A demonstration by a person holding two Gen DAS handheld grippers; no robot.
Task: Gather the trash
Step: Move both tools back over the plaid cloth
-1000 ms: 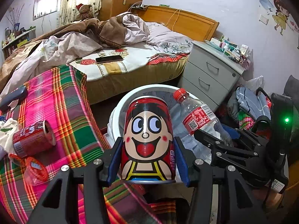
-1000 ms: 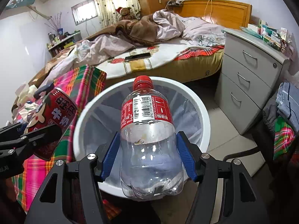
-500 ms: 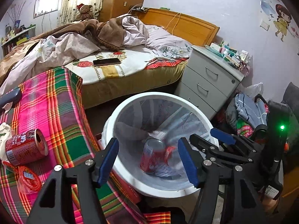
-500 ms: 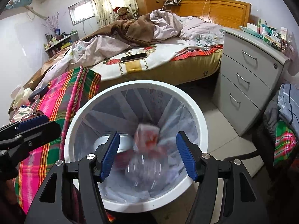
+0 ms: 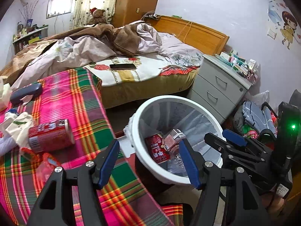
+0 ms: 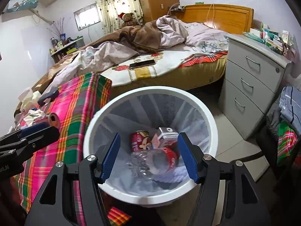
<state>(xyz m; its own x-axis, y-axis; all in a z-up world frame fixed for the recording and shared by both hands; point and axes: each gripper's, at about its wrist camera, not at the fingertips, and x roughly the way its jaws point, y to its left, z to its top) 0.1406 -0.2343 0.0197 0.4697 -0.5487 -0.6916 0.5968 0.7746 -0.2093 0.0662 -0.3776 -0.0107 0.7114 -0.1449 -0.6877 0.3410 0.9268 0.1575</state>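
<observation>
Over the bin (image 6: 207, 116), both tongs, left (image 5: 150, 162) and right (image 6: 148, 156), gape wide and empty; grabbing the sideways can (image 5: 49, 135) carelessly could roll it off the surface (image 5: 79, 101).

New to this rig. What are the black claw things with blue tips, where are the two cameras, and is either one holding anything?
The black claws are two hand-held grippers; a person carries one in each hand. Each has a fisheye camera looking forward along its own two blue-padded fingers, so each picture shows one gripper from behind.

In the left wrist view, the left gripper is open and empty, over the edge of the plaid cloth, where a red can lies on its side. The right gripper shows at that picture's right.

In the right wrist view, the right gripper is open and empty above the white trash bin. Inside the bin lie a cartoon-face can, a clear plastic bottle and a small carton.
</observation>
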